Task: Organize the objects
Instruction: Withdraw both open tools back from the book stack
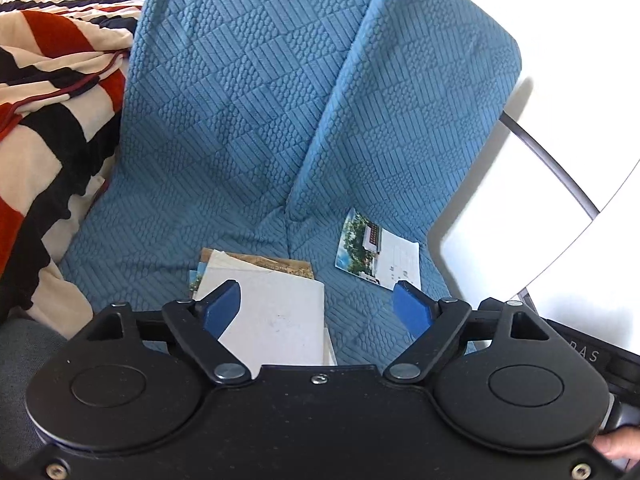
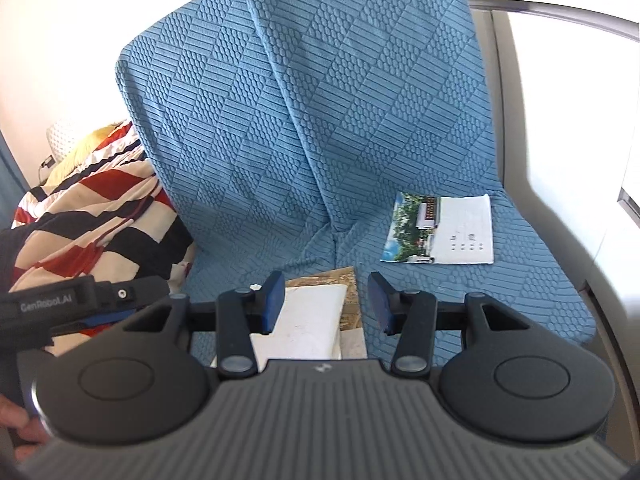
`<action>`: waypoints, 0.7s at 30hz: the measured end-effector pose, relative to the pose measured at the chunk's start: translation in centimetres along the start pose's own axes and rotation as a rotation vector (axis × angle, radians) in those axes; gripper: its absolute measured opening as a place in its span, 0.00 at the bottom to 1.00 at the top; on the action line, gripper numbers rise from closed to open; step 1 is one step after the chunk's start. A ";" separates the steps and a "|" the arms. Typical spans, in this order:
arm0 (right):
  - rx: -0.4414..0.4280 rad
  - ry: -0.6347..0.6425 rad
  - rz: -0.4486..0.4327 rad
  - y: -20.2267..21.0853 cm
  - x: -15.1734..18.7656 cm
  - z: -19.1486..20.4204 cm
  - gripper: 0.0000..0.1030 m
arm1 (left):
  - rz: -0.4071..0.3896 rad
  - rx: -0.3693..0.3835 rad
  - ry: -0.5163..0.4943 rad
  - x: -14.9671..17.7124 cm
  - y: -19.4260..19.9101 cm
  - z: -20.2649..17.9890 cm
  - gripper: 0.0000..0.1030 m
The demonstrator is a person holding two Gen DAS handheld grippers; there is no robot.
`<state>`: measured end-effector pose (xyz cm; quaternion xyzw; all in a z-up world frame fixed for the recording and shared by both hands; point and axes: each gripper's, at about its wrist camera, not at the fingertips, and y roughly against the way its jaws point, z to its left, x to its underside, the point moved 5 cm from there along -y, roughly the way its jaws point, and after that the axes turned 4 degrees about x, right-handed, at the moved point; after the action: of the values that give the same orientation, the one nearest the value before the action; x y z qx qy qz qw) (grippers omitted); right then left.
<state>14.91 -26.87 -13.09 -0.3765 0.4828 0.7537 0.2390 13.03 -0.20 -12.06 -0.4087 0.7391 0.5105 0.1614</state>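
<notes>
At far left, a striped blanket (image 1: 52,92) in red, black and cream lies bunched on the seat against the blue textured sofa cover (image 1: 240,100). The same blanket (image 2: 92,208) appears at left in the right wrist view, with the other gripper's black body crossing in front of it.

The left gripper (image 1: 318,306) hovers low over the seat cushion with its jaws spread wide and nothing between them. One blue pad (image 1: 222,306) overlaps the stack of cards (image 1: 276,308) in the view; contact cannot be confirmed. The stack lies on the seat near the front edge, a blank white card uppermost, with a brown-printed card and a blue-edged corner showing from beneath.

The right gripper (image 2: 326,302) is likewise over the stack (image 2: 312,320), jaws parted at a moderate width and empty. The stack sits between and below its fingers, whose blue pad (image 2: 274,300) is seen at the stack's left edge.

Further right, a single postcard (image 1: 378,250) lies flat on the seat, well apart from the stack and close to the base of the back cushion. In the right wrist view the postcard (image 2: 440,230) shows a building-and-trees picture on its left part and a white panel with small print on its right.

At far right, a white armrest (image 2: 560,120) borders the seat.
</notes>
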 end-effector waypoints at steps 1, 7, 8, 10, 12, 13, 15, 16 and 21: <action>0.004 0.000 -0.002 0.1 0.1 -0.1 0.48 | 0.002 0.003 0.000 0.1 0.0 -0.2 0.82; 0.023 -0.009 -0.011 0.5 0.5 -1.2 0.48 | 0.007 0.025 -0.023 0.5 -0.5 -1.5 0.90; 0.026 -0.013 -0.011 0.6 0.5 -1.4 0.48 | 0.008 0.025 -0.030 0.6 -0.6 -1.7 0.91; 0.030 -0.025 -0.008 0.6 0.6 -1.8 0.48 | 0.007 0.021 -0.040 0.8 -0.8 -2.0 0.93; 0.034 -0.034 -0.007 0.7 0.8 -2.2 0.48 | 0.009 0.019 -0.043 0.9 -1.0 -2.4 0.94; 0.040 -0.037 -0.008 0.7 0.8 -2.4 0.56 | 0.010 0.020 -0.046 1.0 -1.1 -2.5 0.95; 0.040 -0.048 -0.019 1.0 0.9 -2.9 0.64 | 0.009 0.021 -0.051 1.2 -1.2 -2.9 0.96; 0.039 -0.049 -0.025 1.2 0.9 -3.1 0.64 | 0.009 0.024 -0.052 1.3 -1.4 -3.1 0.96; 0.056 -0.069 -0.035 2.0 0.7 -4.7 0.72 | 0.018 0.035 -0.059 1.9 -2.3 -4.3 0.96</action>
<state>14.62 -31.96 -13.79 -0.3517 0.4885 0.7482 0.2791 14.35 -5.16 -12.93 -0.3838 0.7466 0.5107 0.1857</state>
